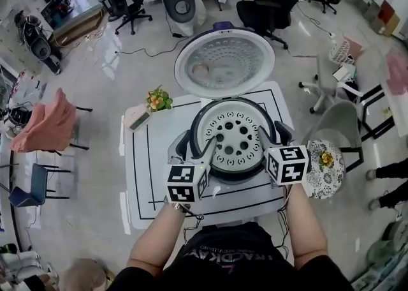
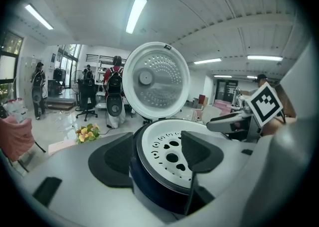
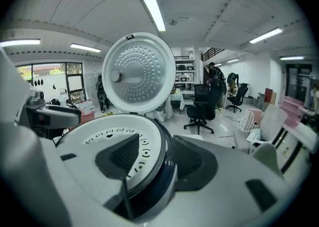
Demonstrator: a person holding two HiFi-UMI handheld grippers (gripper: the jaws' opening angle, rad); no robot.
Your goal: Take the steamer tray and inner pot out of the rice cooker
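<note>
- The left hand-held gripper (image 2: 159,154) is spread wide at the near-left edge of the rice cooker (image 1: 237,177): one dark pad lies over the steamer tray (image 1: 234,140), the other hangs outside the cooker's dark wall, with the rim between them and nothing pinched
- The right hand-held gripper (image 3: 158,161) mirrors it at the near-right edge, released too, with its inner pad above the tray's perforated face and its outer pad beyond the wall
- Each carries its marker cube on top, the left cube (image 1: 188,183) and the right cube (image 1: 287,164) sitting just in front of the cooker in the head view
- The steamer tray, white with round and teardrop holes, sits level in the cooker's mouth (the inner pot beneath it does not show)
- The cooker's lid (image 1: 224,64) stands open behind, its dimpled inner plate facing forward
- The cooker rests in the middle of a white surface (image 1: 143,175) marked with black lines
- A small bunch of yellow flowers (image 1: 159,99) stands at the far-left corner of the surface, well apart from the cooker, with a pale pink card (image 1: 137,117) just beside it
</note>
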